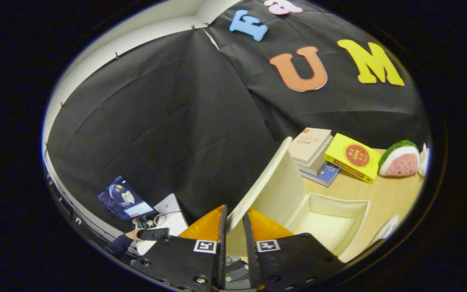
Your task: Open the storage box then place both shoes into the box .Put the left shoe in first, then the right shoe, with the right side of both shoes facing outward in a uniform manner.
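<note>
The storage box (330,221) stands open on the wooden table (391,194), its pale lid (276,184) swung up and standing almost on edge along the box's near-left side. As far as the view reaches into it, the inside is bare cream-coloured floor and walls. The gripper (233,227) is tilted, its two fingers set close together with the lower edge of the raised lid running down into the narrow gap between them; they look to be pinching that lid, though the actual contact is hard to make out from here. Beyond the box, a small stack of books (312,156) lies against the black cloth wall, a yellow book (353,157) leans just beside it, and a watermelon-slice toy (400,159) sits farther along the table. Off the other way, well apart from the table, a person's hand (135,234) rests at a keyboard (154,233) below a lit screen (126,198).
</note>
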Available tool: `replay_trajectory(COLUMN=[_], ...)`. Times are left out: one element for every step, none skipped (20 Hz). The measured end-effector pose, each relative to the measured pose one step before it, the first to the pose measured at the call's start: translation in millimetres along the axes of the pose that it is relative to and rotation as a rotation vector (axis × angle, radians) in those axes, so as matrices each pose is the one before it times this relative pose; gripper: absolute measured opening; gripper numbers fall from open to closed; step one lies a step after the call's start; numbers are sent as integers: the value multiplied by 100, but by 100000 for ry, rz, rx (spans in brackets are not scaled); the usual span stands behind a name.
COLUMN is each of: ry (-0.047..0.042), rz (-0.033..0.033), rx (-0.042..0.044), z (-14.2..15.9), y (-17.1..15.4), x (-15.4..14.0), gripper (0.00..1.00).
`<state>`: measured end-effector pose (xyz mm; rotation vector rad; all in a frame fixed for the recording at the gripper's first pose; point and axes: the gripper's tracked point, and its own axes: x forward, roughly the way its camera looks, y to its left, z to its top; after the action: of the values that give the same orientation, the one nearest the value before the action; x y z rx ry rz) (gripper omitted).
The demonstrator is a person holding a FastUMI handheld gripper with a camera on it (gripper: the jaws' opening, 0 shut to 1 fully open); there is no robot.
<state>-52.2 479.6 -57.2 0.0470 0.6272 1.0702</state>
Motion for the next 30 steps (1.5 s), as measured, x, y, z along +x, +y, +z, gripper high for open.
replay_trajectory(ry=[-982, -1342, -1185, -1011, -756, -664, -623, -936, -1335, -1240, -1752, -1712, -1765, -1250, -966, -798, -877, -761, -908, -472, -835, -1052, -1053, -886, -847, -573, -599, -410, -128, 264], rz=[275, -342, 101, 237, -239, -223, -372, -860, -1619, -2075, -2627, -2452, -2631, -1990, -2012, -2165, -2273, -2243, -2657, -2176, -2882, -3242, -4007, -3843, -3678, -2999, -3438, -3130, -2983, -2041], rx=[-3221, -2926, -2227, -1635, -1376, -827, -328, 74, 122, -309, -431, -481, 5, 664, 983, 1433, 879, 797, 1234, 1073, 1376, 1072, 974, 1032, 888, 869, 481, 1, 3, 43], z=[293, 287, 246, 130, 200, -6, 101, 111, 295, 223, 292, 6, 95, -37, -17, -19, -108, -15, 27, -84, 46, 47, 35, -114, -137, -146, -224, -427, -456, -540], y=[919, 595, 646, 705, 347, 53, 29, -238, -488, -620, -877, -1045, -1090, -824, -1050, -1342, -1491, -1560, -1810, -1462, -1836, -2075, -2390, -2146, -2180, -1820, -2109, -1829, -1909, -1514], x=[489, 405, 350, 113, 59, -190, 27, -254, -372, -499, -426, -406, -673, -777, -762, -1009, -779, -774, -917, -896, -977, -772, -884, -805, -763, -695, -757, -459, -365, -589], gripper=[50, 67, 84, 85, 88, 91, 94, 94, 94, 94, 94, 94, 95, 95, 95, 95, 95, 95, 95, 95, 95, 95, 95, 95, 95, 95, 95, 95, 95, 95])
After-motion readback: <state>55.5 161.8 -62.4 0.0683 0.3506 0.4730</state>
